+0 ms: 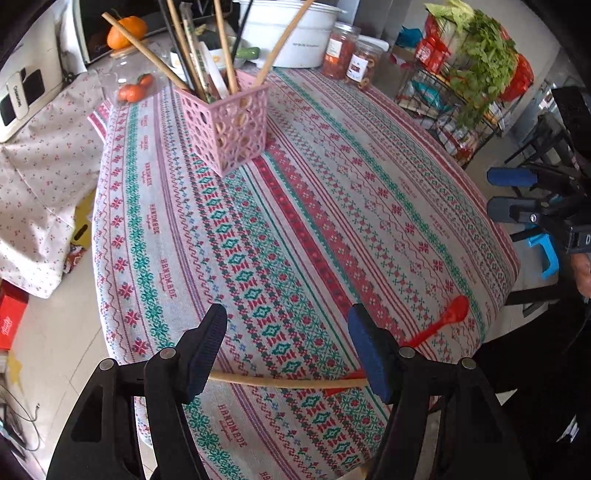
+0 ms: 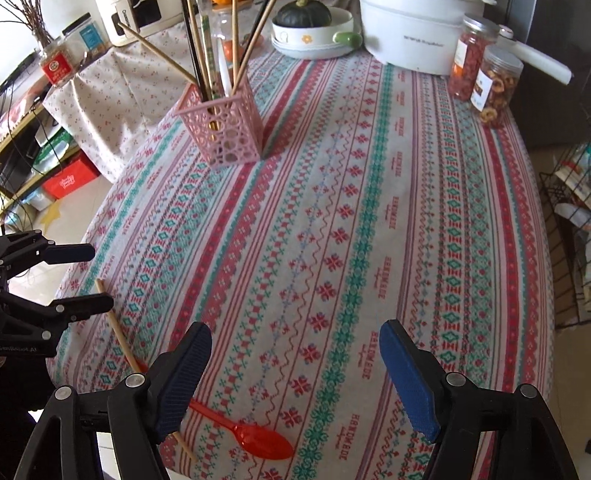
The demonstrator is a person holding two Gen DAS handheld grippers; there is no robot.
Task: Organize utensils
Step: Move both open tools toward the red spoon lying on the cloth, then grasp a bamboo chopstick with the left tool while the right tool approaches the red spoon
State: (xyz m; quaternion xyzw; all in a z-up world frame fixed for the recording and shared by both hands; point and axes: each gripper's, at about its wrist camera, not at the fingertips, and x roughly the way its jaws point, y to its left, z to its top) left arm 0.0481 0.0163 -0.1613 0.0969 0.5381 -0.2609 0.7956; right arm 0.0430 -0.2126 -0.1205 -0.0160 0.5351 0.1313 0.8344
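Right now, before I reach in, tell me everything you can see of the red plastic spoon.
The red translucent plastic spoon lies flat on the patterned tablecloth near the table's front edge, bowl facing up, oval and glossy. Its slim handle runs back under the right tongs' left finger and crosses the loose wooden chopstick. Neither tongs grips it.

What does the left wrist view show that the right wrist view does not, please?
Only the left wrist view shows the leafy greens on a wire rack and the orange pumpkin at the back.

Only the right wrist view shows the dark green squash in its white dish and the red-labelled jar on the side shelf.

Both show the pink basket of chopsticks, the red spoon, a loose wooden chopstick, two snack jars, and both claws open.
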